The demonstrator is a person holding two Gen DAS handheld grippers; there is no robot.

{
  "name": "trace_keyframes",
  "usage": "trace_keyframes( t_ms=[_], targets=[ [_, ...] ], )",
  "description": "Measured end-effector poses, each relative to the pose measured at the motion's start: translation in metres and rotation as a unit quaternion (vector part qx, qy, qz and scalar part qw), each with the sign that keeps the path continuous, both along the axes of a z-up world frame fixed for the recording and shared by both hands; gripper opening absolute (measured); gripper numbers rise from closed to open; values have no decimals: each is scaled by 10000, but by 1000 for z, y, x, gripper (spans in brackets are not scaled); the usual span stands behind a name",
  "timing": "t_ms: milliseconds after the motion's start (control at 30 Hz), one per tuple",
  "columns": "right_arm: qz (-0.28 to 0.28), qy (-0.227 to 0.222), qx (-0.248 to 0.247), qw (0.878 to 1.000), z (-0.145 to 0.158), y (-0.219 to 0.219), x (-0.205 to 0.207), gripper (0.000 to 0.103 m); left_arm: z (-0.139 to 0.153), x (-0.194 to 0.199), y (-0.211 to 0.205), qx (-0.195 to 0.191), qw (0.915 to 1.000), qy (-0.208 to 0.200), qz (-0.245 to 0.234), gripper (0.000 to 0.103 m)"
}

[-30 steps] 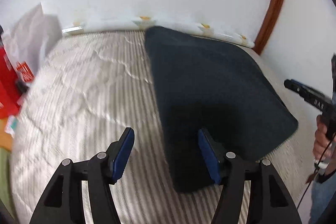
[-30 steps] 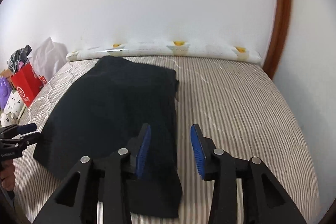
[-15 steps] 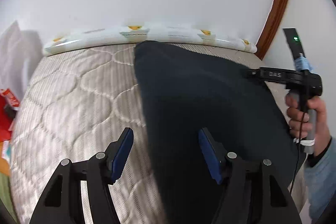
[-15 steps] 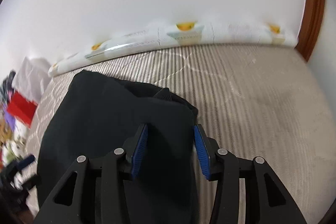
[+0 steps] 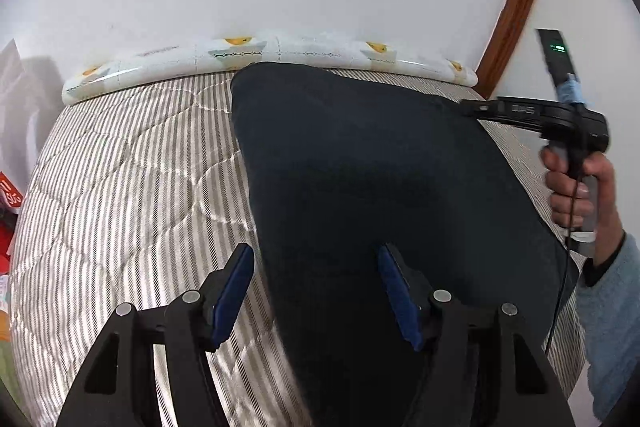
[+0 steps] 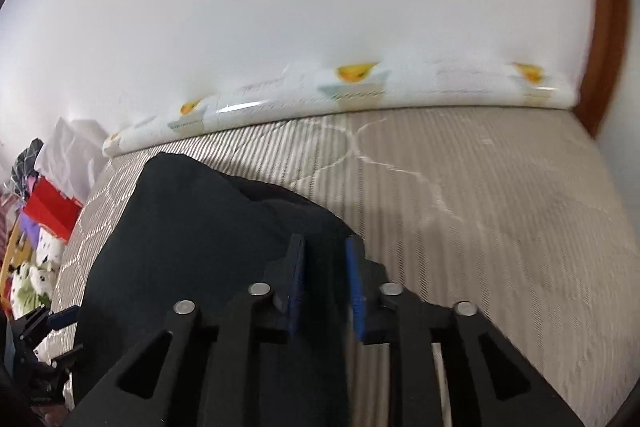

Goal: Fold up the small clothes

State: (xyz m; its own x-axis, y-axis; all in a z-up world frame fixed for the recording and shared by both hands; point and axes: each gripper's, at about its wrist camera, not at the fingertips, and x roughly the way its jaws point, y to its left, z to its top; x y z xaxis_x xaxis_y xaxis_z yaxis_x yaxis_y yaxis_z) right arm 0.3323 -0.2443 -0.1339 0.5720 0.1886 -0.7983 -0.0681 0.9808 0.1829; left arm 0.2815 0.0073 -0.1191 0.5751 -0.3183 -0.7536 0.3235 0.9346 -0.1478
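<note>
While the dark garment [image 5: 384, 187] lies flat on the striped mattress [image 5: 132, 179], the left gripper [image 5: 316, 291] is held spread over the garment's near left edge with nothing pinched, and the right gripper [image 6: 326, 285] has just been closing on the far right corner, where cloth is bunched between its pads. If only the top layer is caught, the fold could be dragged askew. Bare mattress is left either side of the garment; its far edge is bounded by the patterned bolster [image 5: 280, 55].
</note>
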Motion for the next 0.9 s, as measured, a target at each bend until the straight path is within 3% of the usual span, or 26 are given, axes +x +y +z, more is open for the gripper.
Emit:
trace_keyframes(
  t_ms=[167,367,433,467,600,733,900],
  targets=[
    [28,201,236,9995,6,-13,-47,49,2,-19,10,-1,9999,-149,45,64],
    [-8,615,950,9936,-23,-18,-82,50,1,-36,15,8,9997,-189,155,65],
    [-47,649,1213,9905,-31,-18,-85,36,0,-36,17,-30,9997,-140,203,65],
    [88,625,1379,9884,-31,-16,-86,9,-1,-37,18,-44,9997,-126,219,65],
    [147,89,1466,9890,-18,-27,-97,5,-2,-39,17,21,9996,-123,269,66],
    [-22,169,1365,9905,-25,-25,-101,5,-2,-40,15,76,9995,-121,283,66],
    [-280,31,1035,9942,-9,-20,-112,10,-1,-47,16,151,9994,-128,296,66]
  ],
)
